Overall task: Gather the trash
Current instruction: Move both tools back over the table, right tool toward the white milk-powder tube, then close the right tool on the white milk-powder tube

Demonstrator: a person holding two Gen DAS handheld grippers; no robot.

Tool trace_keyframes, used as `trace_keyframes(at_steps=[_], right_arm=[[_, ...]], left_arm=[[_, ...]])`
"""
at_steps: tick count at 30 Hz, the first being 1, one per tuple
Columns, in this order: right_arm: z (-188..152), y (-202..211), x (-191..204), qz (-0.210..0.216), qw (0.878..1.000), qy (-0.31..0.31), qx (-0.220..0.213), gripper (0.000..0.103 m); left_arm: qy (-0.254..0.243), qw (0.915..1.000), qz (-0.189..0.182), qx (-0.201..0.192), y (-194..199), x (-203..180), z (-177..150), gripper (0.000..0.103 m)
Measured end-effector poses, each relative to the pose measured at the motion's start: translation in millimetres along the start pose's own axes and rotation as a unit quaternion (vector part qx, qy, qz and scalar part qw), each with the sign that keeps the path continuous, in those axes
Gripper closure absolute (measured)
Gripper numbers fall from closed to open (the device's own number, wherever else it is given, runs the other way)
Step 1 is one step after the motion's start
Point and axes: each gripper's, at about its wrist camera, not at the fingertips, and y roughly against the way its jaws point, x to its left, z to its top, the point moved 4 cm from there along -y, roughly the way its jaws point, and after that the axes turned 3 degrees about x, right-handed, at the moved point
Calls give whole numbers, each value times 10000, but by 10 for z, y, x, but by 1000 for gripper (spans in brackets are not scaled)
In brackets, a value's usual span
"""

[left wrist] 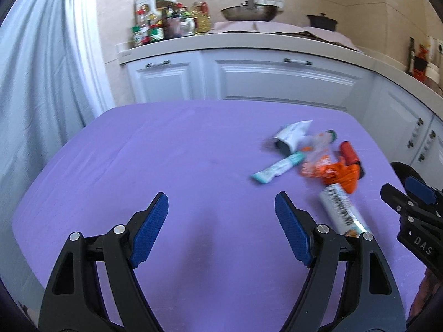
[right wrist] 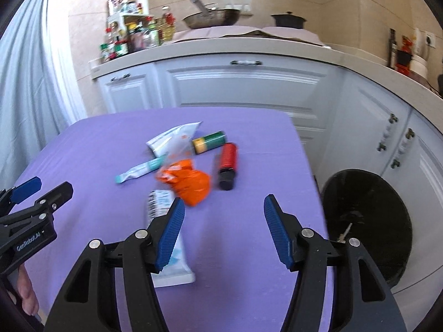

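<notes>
A heap of trash lies on the purple table (right wrist: 83, 144): a white pouch (right wrist: 171, 137), a teal tube (right wrist: 141, 170), a crumpled orange bag (right wrist: 193, 186), a red cylinder (right wrist: 227, 159), a green can (right wrist: 211, 141) and a long white wrapper (right wrist: 173, 265). My right gripper (right wrist: 224, 204) hovers open just in front of the heap, nothing between its pads; its left finger hides part of the wrapper. My left gripper (left wrist: 221, 202) is open over bare cloth, with the orange bag (left wrist: 339, 175) and the wrapper (left wrist: 343, 213) to its right. The wrapper's near end is hidden behind its right finger.
A black bin (right wrist: 365, 221) stands on the floor by the table's right edge. White cabinets (right wrist: 243, 85) and a counter with bottles (right wrist: 130, 36) and a pan (right wrist: 210, 18) run behind. A pale curtain (left wrist: 41, 69) hangs at the left. A person's fingers (right wrist: 26, 296) show at the lower left.
</notes>
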Motion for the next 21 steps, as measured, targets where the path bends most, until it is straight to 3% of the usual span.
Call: trace_keyframes(at_steps=[11,21], right_arm=[[-89,-130,366,202,9982,405,396,40],[-215,-276,489,233,9937,657,874,40]], left_arm=[[435,9984,333,133,-26,502,-114,25],[580,9976,331,193,-55,595,-148,25]])
